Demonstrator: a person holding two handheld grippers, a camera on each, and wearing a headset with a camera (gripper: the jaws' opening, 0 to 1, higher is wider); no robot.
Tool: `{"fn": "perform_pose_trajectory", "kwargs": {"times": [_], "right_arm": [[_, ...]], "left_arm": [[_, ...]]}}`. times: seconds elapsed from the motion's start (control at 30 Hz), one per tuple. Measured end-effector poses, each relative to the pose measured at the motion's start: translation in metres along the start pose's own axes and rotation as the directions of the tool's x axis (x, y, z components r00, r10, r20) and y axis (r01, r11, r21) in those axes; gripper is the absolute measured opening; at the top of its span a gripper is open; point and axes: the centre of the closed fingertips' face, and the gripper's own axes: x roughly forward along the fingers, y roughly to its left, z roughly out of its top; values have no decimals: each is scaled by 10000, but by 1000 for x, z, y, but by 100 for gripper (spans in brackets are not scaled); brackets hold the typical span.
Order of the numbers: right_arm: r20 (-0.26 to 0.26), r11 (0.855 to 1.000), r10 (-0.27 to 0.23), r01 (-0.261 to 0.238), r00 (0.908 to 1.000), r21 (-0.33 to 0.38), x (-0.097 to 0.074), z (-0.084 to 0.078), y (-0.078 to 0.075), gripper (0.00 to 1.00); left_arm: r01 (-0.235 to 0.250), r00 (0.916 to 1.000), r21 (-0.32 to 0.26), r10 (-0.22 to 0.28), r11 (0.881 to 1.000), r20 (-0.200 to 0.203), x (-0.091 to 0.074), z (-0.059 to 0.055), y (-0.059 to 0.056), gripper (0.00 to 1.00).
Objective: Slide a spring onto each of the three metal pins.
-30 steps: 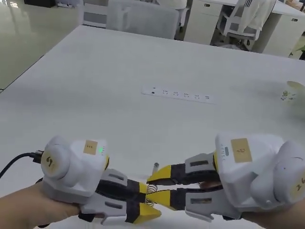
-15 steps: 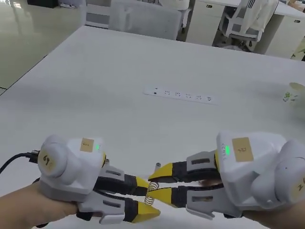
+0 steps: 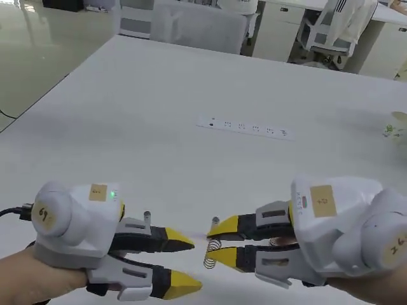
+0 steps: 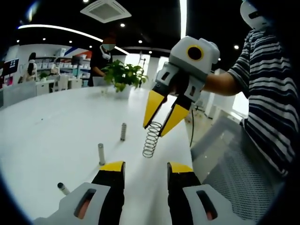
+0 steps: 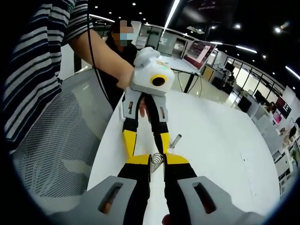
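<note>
Yellow wedge tips of the right tool (image 3: 212,246) pinch a thin coiled wire spring (image 4: 151,139), lower centre of the head view. Near it, left tool (image 3: 194,265), smooth tips spread apart. Short cylindrical metal pins (image 4: 101,153) stand on the matte white surface (image 3: 191,82).

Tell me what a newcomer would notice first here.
The yellow-tipped right gripper, low over the near part of the white table, pinches a spring by one end. Facing it, the left gripper is open and empty. Three short metal pins sit on the table close by.
</note>
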Motion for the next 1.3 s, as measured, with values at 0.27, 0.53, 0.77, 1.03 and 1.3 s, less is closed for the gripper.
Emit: {"fn": "perform_pose_trajectory", "kwargs": {"times": [0.27,0.53,0.77,1.03,1.3], "right_arm": [[-153,9995,-317,317,9994,-37,-2,-6,-8,7],[-283,9985,-540,540,9981,-19,-2,-12,-14,7],[-359,9973,-730,730,9967,-6,-2,-17,-18,7],[-404,9958,-908,911,9950,52,-2,-20,-23,7],[-426,9949,-1003,1007,9940,71,-2,-21,-27,7]], "left_arm": [[-268,9996,-291,271,9992,110,-9,-2,3,35],[-856,9962,-465,862,9952,115,-28,-9,9,40],[-1451,9891,-818,1466,9860,126,-48,-18,18,49],[-2458,9684,-948,2486,9647,183,-71,-24,34,72],[-3040,9513,-1029,3076,9471,209,-86,-31,43,90]]}}
